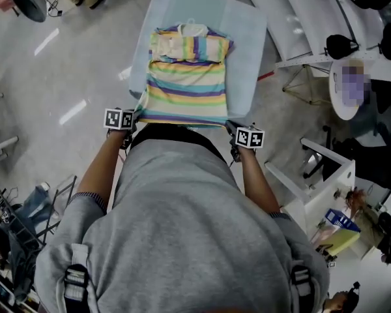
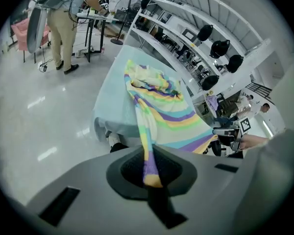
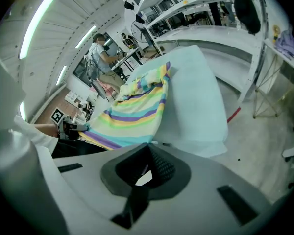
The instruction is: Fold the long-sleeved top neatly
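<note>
A long-sleeved top (image 1: pixel 188 77) with pastel yellow, green, blue and purple stripes lies on a pale blue table (image 1: pixel 250 38), collar at the far end and sleeves folded across the chest. My left gripper (image 1: pixel 133 120) is shut on the hem's left corner, which is lifted off the table. In the left gripper view the striped cloth (image 2: pixel 162 112) runs down into the shut jaws of that gripper (image 2: pixel 152 174). My right gripper (image 1: pixel 234 134) is shut on the hem's right corner. In the right gripper view only a pale scrap shows between the jaws (image 3: pixel 144 174), with the top (image 3: pixel 132 109) stretching away.
White curved shelving (image 1: pixel 293 18) and a white stand (image 1: pixel 313 175) are at the right of the table. A round stool (image 1: pixel 348 87) stands further right. A person (image 2: pixel 63 28) stands far off on the shiny floor. Clutter (image 1: pixel 26 214) lies at lower left.
</note>
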Motion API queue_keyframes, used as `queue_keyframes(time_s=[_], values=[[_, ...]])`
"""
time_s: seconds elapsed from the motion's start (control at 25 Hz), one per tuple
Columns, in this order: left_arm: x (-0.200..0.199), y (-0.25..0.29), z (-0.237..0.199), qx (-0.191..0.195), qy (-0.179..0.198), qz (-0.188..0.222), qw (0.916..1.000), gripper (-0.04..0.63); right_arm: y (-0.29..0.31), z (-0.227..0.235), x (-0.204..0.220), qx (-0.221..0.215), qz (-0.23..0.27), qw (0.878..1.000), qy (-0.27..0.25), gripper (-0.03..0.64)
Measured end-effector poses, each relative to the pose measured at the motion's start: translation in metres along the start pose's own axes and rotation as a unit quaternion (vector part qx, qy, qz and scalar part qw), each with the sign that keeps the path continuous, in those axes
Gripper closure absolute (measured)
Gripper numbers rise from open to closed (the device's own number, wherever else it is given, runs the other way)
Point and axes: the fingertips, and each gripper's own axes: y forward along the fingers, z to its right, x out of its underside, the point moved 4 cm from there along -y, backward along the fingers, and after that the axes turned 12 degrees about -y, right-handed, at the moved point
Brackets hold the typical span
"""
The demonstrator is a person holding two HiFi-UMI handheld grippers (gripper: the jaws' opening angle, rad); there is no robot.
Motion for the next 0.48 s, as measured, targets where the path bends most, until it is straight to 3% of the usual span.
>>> queue_keyframes(time_s=[0.2, 0.48], values=[[-0.033, -0.006, 0.012, 0.012, -0.024, -0.001, 0.9996, 0.566, -0.011, 0.003, -0.039, 0.002, 0.033, 0.999, 0.013, 0.603], [-0.091, -0.004, 0.018, 0.015, -0.044, 0.005, 0.9989, 0.566, -0.011, 0.016, -0.100, 0.003, 0.041, 0.997, 0.064, 0.603]])
